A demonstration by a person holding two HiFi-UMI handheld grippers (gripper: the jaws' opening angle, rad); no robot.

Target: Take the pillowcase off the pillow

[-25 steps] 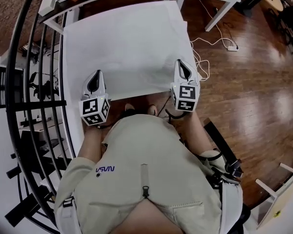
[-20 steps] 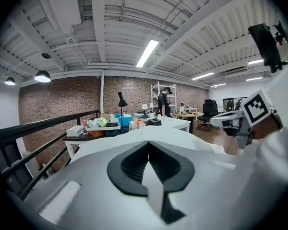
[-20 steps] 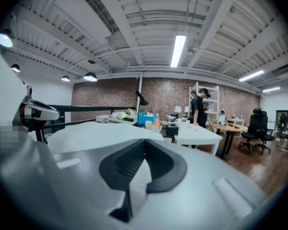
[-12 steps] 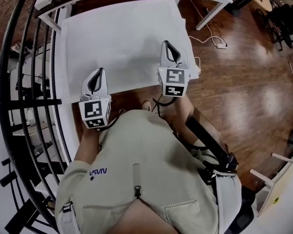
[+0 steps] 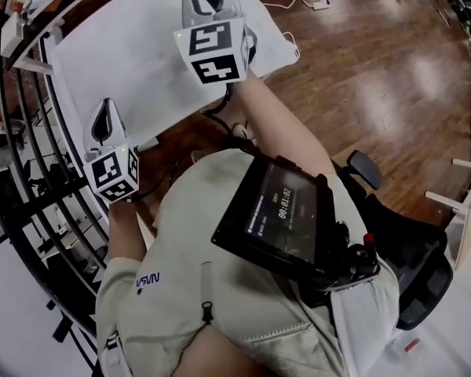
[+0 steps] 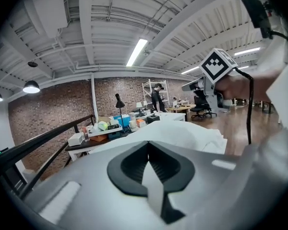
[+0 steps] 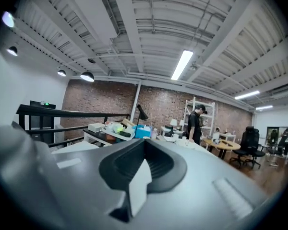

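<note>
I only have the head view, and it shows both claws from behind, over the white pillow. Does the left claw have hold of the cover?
Observer: Yes. In the left gripper view, the left claw has its jaws together, with a white strip of pillowcase pinched between them.
Operator: And the right one, the one held higher?
Observer: Same there. The right claw is shut, with a white wedge of the cloth caught between its pads.
Operator: Is anyone in front of me?
Observer: One person is standing far off at the back of the room, nowhere near the claws.
</note>
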